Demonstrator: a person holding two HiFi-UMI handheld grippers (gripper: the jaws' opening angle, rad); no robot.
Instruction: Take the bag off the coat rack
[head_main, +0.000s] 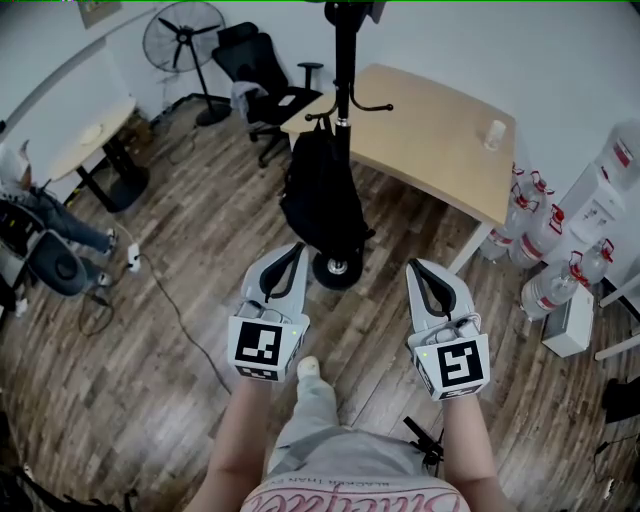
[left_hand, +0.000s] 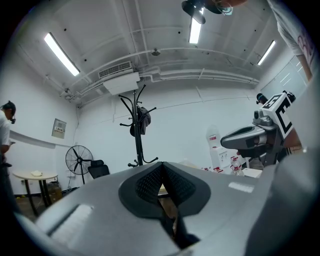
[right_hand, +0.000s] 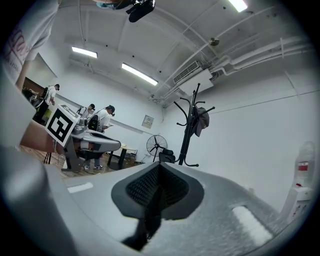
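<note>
A black bag (head_main: 320, 195) hangs from a hook of the black coat rack (head_main: 344, 80), whose round base (head_main: 337, 270) stands on the wood floor just ahead of me. In the gripper views the bag (left_hand: 140, 120) (right_hand: 201, 120) shows far off, high on the rack (left_hand: 136, 130) (right_hand: 189, 135). My left gripper (head_main: 292, 250) is shut and empty, a little short of the bag's lower left. My right gripper (head_main: 420, 268) is shut and empty too, to the right of the rack's base. Both point up and forward.
A wooden table (head_main: 430, 140) stands behind the rack. A black office chair (head_main: 262, 85) and a floor fan (head_main: 185, 40) are at the back left. Several water bottles (head_main: 545, 240) and a dispenser (head_main: 610, 190) line the right wall. A seated person (head_main: 40, 225) is at the left.
</note>
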